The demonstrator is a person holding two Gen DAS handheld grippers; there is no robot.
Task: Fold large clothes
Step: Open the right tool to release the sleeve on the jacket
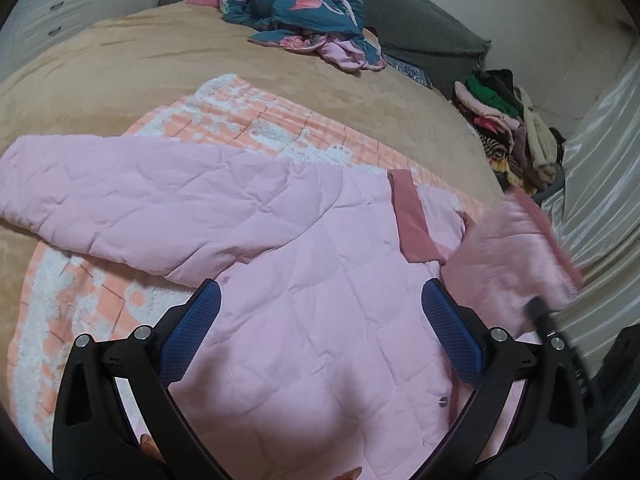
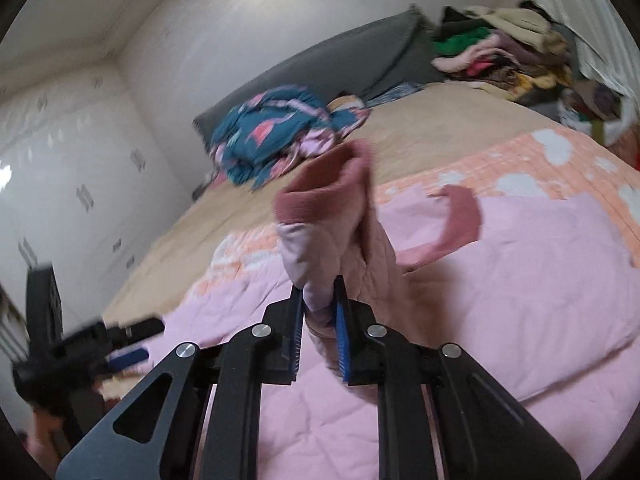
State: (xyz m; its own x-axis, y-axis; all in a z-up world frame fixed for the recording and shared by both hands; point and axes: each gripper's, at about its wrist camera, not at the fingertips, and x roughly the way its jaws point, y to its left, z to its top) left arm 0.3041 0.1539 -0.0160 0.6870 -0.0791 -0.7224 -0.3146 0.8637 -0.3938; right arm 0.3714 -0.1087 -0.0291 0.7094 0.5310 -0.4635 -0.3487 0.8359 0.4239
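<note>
Pink jacket (image 2: 500, 280) sleeve (image 2: 332, 220) pinched in right gripper (image 2: 320, 300).

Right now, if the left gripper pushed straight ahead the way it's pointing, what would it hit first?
Most likely the pink quilted jacket: the open left gripper angles down over its body with nothing between. Depth is hard to judge through the fisheye, so take that as a likely reading.

Quilted matt cloth jacket (image 1: 304, 280); plush blanket (image 1: 120, 64); glossy wall (image 2: 248, 20).
</note>
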